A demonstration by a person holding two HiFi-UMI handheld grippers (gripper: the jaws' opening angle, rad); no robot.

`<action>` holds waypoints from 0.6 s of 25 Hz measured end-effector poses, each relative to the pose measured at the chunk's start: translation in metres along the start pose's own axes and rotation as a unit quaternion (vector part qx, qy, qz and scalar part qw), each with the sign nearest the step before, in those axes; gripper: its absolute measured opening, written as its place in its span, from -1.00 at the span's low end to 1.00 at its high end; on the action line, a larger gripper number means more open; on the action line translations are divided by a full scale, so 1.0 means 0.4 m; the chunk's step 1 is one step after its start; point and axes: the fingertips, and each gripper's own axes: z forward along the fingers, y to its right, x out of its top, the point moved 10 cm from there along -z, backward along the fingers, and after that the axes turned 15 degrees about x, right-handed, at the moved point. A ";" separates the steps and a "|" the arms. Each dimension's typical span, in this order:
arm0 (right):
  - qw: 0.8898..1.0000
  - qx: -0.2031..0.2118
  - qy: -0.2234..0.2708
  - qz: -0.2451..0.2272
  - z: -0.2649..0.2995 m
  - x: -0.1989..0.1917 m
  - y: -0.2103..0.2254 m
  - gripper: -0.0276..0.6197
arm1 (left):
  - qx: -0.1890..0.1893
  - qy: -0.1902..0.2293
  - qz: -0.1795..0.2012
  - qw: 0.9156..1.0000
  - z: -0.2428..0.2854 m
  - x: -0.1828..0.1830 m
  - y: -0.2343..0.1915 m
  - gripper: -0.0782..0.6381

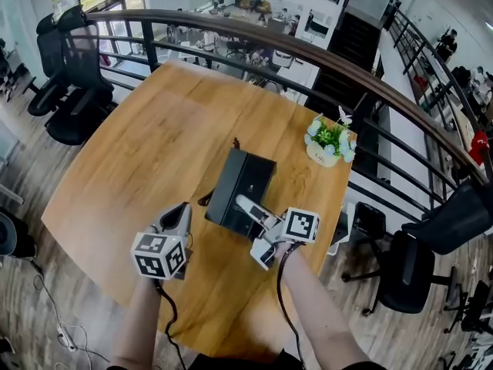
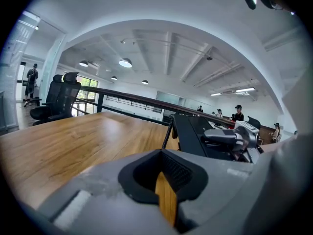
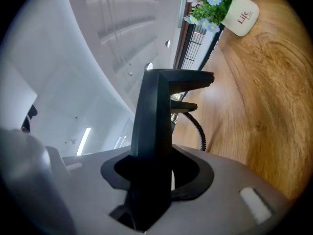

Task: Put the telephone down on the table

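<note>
Bounded on its far side by a curved dark railing (image 1: 269, 41), a wood-grained bench (image 1: 154, 145) is seen in the head view, with black office chairs (image 1: 69, 75) at the upper left and a flower pot (image 1: 330, 141) set near the right edge. The black telephone (image 1: 239, 187) is held low over the bench centre, gripped by the right tool (image 1: 245, 205); contact with the wood cannot be told. The left tool (image 1: 182, 210) is kept just beside it.

In the left gripper view, the bench (image 2: 73, 136) is shown under a white ceiling; the left tool (image 2: 165, 190) is clenched on nothing, and the telephone (image 2: 193, 133) is seen at right.

In the right gripper view, the right tool (image 3: 151, 190) is clamped on the telephone (image 3: 154, 126).
</note>
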 end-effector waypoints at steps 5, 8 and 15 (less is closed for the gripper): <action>1.000 0.008 -0.004 -0.007 0.040 0.043 0.055 -0.41 | 0.001 0.000 0.001 1.000 0.063 0.018 -0.017 -0.78; 1.000 0.016 -0.003 -0.007 0.069 0.072 0.092 -0.41 | 0.002 -0.002 0.003 1.000 0.105 0.025 -0.029 -0.78; 1.000 0.016 0.002 -0.004 0.113 0.111 0.156 -0.41 | 0.004 -0.007 0.001 1.000 0.159 0.014 -0.045 -0.78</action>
